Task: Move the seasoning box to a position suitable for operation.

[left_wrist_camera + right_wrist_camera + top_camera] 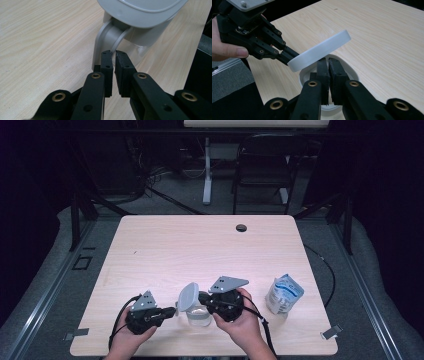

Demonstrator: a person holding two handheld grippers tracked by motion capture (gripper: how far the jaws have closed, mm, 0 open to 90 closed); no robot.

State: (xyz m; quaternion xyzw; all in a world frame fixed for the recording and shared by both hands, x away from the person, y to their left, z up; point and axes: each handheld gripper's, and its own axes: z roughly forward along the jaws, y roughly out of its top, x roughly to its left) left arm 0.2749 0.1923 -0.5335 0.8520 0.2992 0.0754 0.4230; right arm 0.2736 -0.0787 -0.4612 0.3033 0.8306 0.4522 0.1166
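My left gripper (172,310) has its jaws drawn in to a narrow slit at the hinge side of a small clear container (198,316) that stands near the front edge of the tabletop (165,245), between my two hands. In the left gripper view the pads (107,65) sit at the grey hinge strap (100,45) under the raised lid (140,11); I cannot tell whether they actually pinch it, since only a thin gap shows between them.

The lid (188,297) is white-grey, flipped up and tilted, leaning toward my left side above the container's mouth. In the right gripper view it (319,51) slants across the picture, with my left gripper (284,56) reaching in under its lower end.

My right gripper (204,298) is pressed nearly shut, its jaws close together and lying over the open rim of the container (352,72); whether it nips the rim I cannot tell.

A white and blue pouch (284,293) stands well apart to the right.
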